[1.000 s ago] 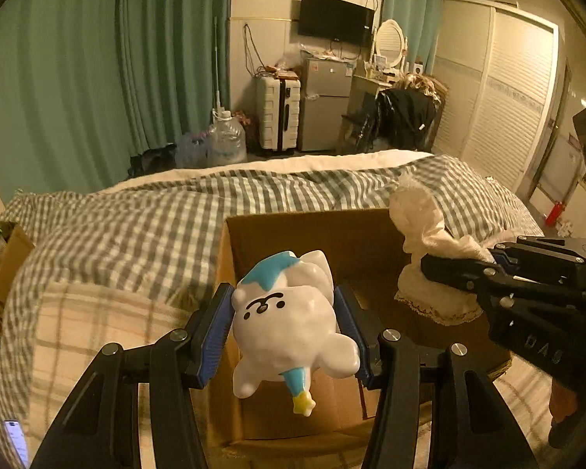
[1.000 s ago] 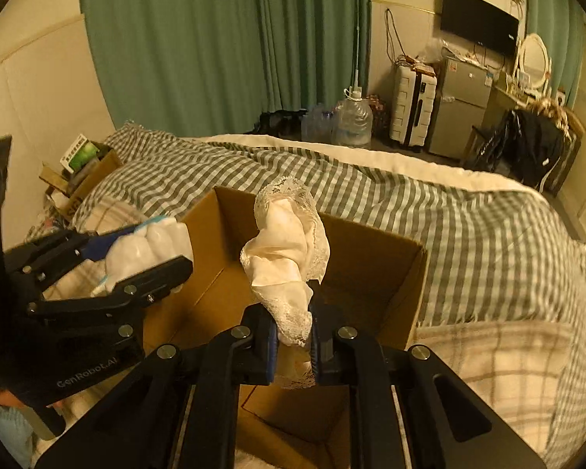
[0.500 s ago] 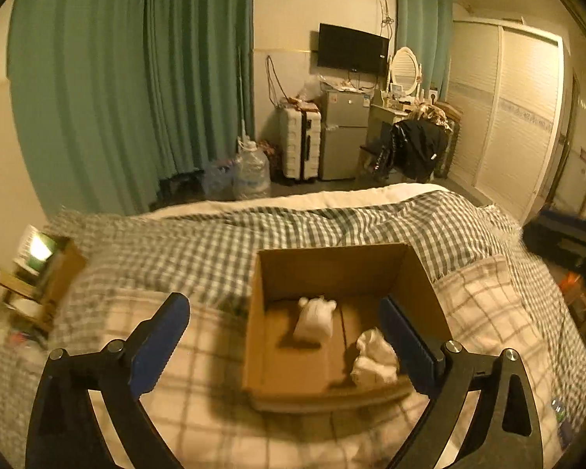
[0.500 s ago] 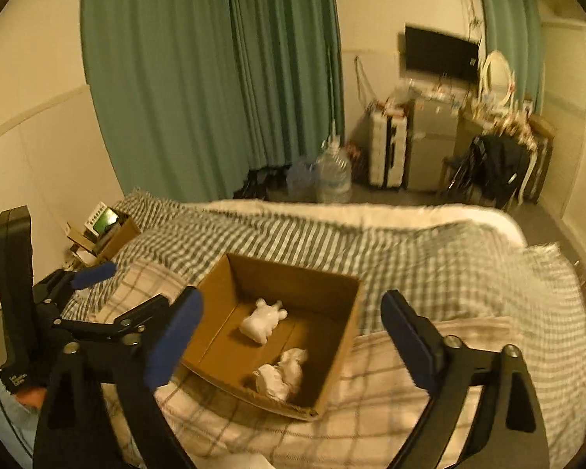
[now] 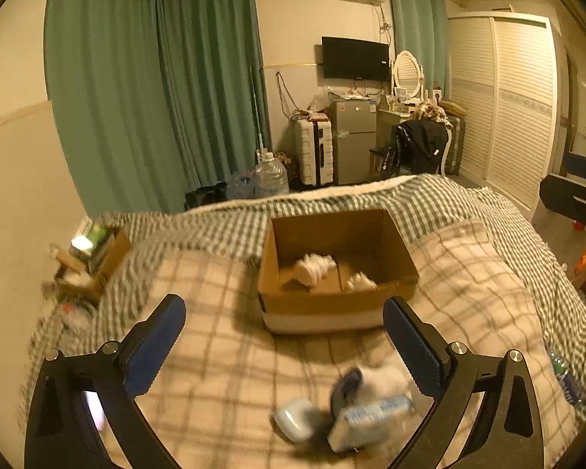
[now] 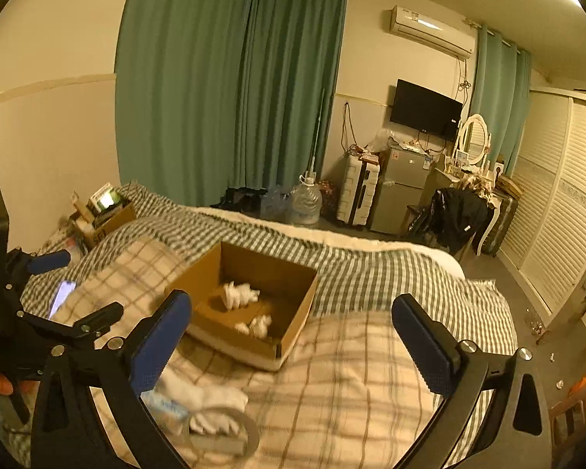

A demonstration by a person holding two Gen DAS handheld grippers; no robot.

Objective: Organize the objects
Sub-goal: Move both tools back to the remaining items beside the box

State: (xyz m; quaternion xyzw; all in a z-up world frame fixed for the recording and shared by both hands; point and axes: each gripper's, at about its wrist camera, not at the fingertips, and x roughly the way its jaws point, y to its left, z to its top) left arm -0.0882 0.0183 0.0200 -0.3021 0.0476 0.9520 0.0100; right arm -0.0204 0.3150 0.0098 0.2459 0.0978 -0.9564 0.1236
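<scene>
Both grippers have just let go and pulled back. The left gripper (image 5: 283, 336) and the right gripper (image 6: 291, 330), which 1 second ago pinched a toy and a lace cloth, now stand wide and empty. The toy (image 5: 312, 267) and the cloth (image 5: 359, 282) lie side by side inside the cardboard box (image 5: 332, 308) at the frame's centre. So 2 items look sorted. More wait on the blanket (image 5: 215, 351) at lower centre: a pale case (image 5: 295, 422), a bottle (image 5: 371, 416) and something white (image 5: 386, 381), all blurred.
</scene>
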